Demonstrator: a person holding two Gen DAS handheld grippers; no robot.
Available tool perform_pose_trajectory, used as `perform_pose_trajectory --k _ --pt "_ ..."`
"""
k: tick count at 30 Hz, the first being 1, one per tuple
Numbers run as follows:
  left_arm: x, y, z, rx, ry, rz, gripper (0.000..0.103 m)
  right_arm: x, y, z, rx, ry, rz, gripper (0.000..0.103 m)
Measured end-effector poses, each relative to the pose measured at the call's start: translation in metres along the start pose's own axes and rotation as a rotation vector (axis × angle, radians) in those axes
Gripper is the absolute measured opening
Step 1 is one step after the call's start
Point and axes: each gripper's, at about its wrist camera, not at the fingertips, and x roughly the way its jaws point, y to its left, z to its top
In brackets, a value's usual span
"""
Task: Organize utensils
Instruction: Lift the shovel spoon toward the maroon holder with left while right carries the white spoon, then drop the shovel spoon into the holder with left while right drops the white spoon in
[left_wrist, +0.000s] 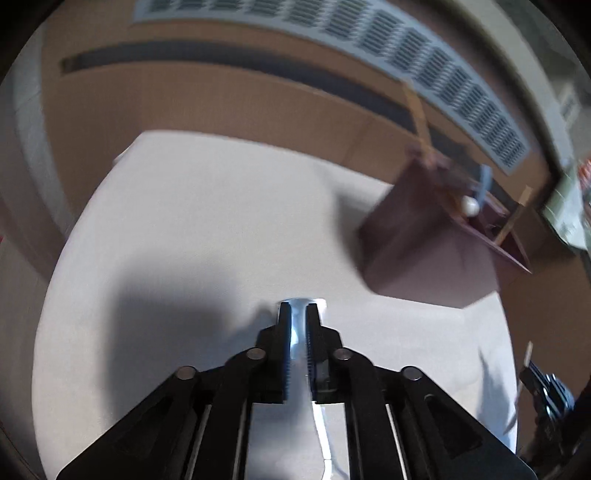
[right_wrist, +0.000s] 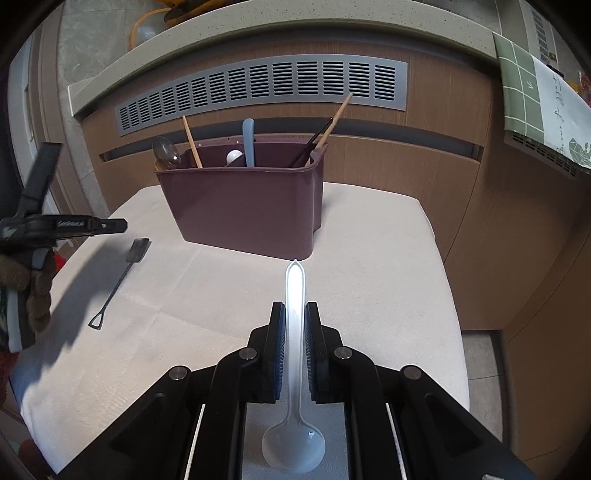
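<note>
My right gripper is shut on a clear plastic spoon, handle pointing forward at the maroon utensil caddy, bowl back toward the camera. The caddy holds chopsticks, a blue-handled utensil and spoons. A black long-handled scoop lies on the white cloth at left. My left gripper is shut on a shiny metal utensil above the cloth; the caddy is to its upper right, blurred. The left gripper also shows in the right wrist view.
The white cloth covers a small table in front of a wooden cabinet with a grey vent grille. A green and white towel hangs at the upper right. The floor drops away on the table's right.
</note>
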Motion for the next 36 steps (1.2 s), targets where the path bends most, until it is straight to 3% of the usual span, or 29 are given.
perform_pose_trajectory --k 2,7,15,17,18,19,22,30,36 --pt "0.007 0.008 -0.005 -0.043 -0.001 0.028 0.038 0.0 0.0 -0.002 -0.003 0.002 -0.007 0.009" --pt "0.019 -0.009 -0.012 -0.024 -0.016 0.039 0.05 0.012 -0.003 -0.005 0.016 0.038 0.006 0.009" --pt "0.039 -0.057 -0.018 0.169 -0.054 0.29 0.053 0.017 0.001 -0.01 0.019 0.046 0.023 0.01" --pt "0.04 -0.061 -0.02 0.191 -0.064 0.305 0.048 0.018 0.001 -0.009 0.015 0.041 0.015 0.01" --pt "0.04 -0.059 -0.019 0.191 -0.061 0.298 0.044 0.018 0.001 -0.009 0.014 0.037 0.012 0.01" --pt "0.04 -0.06 -0.018 0.192 -0.055 0.281 0.032 0.018 0.0 -0.008 0.013 0.033 0.01 0.01" --pt "0.029 -0.058 -0.02 0.182 -0.073 0.248 0.033 0.016 -0.001 -0.004 0.015 0.017 0.012 0.01" --pt "-0.049 -0.065 -0.048 0.186 -0.274 0.116 0.033 0.005 -0.006 0.002 0.031 -0.037 0.004 0.01" --pt "-0.114 -0.085 -0.047 0.219 -0.497 0.046 0.033 -0.005 -0.004 0.01 0.058 -0.099 0.02 0.009"
